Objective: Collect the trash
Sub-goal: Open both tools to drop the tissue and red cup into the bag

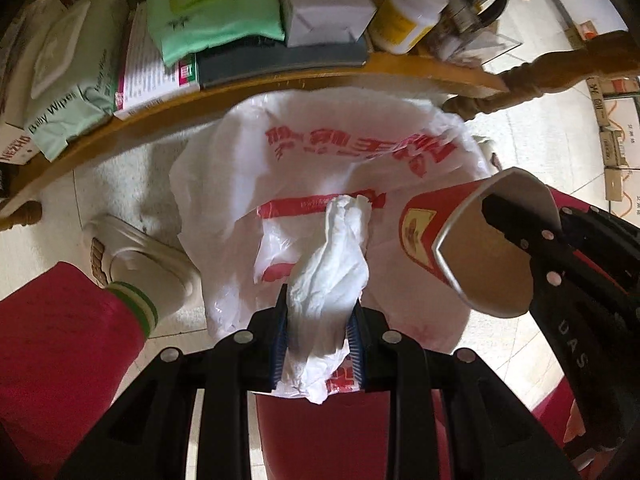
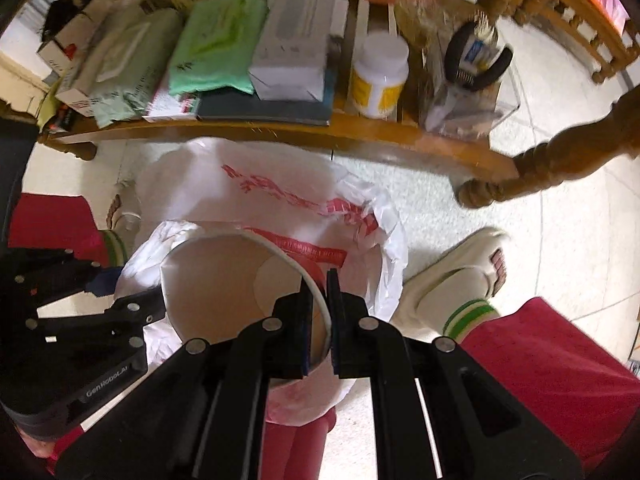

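Above the white bag [image 1: 320, 148], left gripper [image 1: 318, 344] pinches crumpled tissue [image 1: 332, 276]; right gripper [image 2: 320, 320] clamps paper cup [image 2: 224, 280] rim.

Wooden shelf [image 1: 280, 80] with wipes [image 1: 72, 92], books [image 1: 280, 60]; floor [image 2: 520, 184] under bin bag [image 1: 320, 152]

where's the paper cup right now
The paper cup is pinched by its rim in the right hand-held gripper, just above the white bag-lined bin, below the wooden table edge.

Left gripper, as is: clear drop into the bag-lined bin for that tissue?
Probably yes. The left gripper grips the crumpled tissue directly above the white plastic bag, with nothing between. The paper cup in the right gripper hangs beside it, not underneath.
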`<act>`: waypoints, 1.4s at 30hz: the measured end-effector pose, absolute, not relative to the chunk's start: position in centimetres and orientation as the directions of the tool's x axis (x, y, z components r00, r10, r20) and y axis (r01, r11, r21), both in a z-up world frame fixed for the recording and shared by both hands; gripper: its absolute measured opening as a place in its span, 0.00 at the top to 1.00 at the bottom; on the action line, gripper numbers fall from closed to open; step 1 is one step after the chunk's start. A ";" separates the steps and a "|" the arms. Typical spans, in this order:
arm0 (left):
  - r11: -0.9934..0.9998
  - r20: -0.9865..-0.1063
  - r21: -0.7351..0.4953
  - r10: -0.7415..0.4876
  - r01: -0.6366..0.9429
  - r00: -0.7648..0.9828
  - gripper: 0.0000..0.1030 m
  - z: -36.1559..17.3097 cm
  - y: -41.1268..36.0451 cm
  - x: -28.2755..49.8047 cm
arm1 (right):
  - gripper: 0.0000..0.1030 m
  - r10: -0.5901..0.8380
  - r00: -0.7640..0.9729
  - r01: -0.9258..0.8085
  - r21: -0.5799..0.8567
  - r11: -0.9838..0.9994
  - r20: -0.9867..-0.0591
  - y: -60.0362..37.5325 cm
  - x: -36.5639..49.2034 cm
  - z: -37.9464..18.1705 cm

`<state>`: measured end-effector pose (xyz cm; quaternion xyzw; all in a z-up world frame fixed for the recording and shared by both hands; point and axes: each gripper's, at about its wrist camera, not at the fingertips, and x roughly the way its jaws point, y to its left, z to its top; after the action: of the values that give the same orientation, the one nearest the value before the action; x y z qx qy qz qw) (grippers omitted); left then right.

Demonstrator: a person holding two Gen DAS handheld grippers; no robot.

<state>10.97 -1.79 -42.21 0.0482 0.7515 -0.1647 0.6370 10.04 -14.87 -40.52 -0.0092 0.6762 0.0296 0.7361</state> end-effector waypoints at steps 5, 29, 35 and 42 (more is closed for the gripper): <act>0.943 -0.971 -0.177 -0.121 0.281 -0.206 0.75 -43.5 -2.1 10.9 | 0.92 0.039 0.037 -0.042 0.037 0.998 -0.999 -15.0 10.6 -42.4; 0.946 -0.977 -0.103 -0.038 0.308 -0.211 0.29 -44.0 -2.2 11.2 | 0.48 0.046 0.021 -0.012 0.046 0.999 -0.999 -15.3 10.9 -43.5; 0.944 -0.985 -0.072 -0.016 0.323 -0.172 0.26 -42.9 -2.1 11.0 | 0.47 0.048 0.047 -0.004 0.048 0.999 -0.998 -15.5 10.9 -42.5; 0.928 -0.998 -0.020 0.001 0.371 -0.055 0.22 -38.3 -1.2 9.2 | 0.37 0.065 0.120 0.034 0.069 0.997 -0.991 -16.7 9.4 -39.1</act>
<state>9.22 -1.23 -38.26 0.1304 0.7132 -0.1372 0.6750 9.44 -16.69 -39.15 0.0373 0.6633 0.0102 0.7473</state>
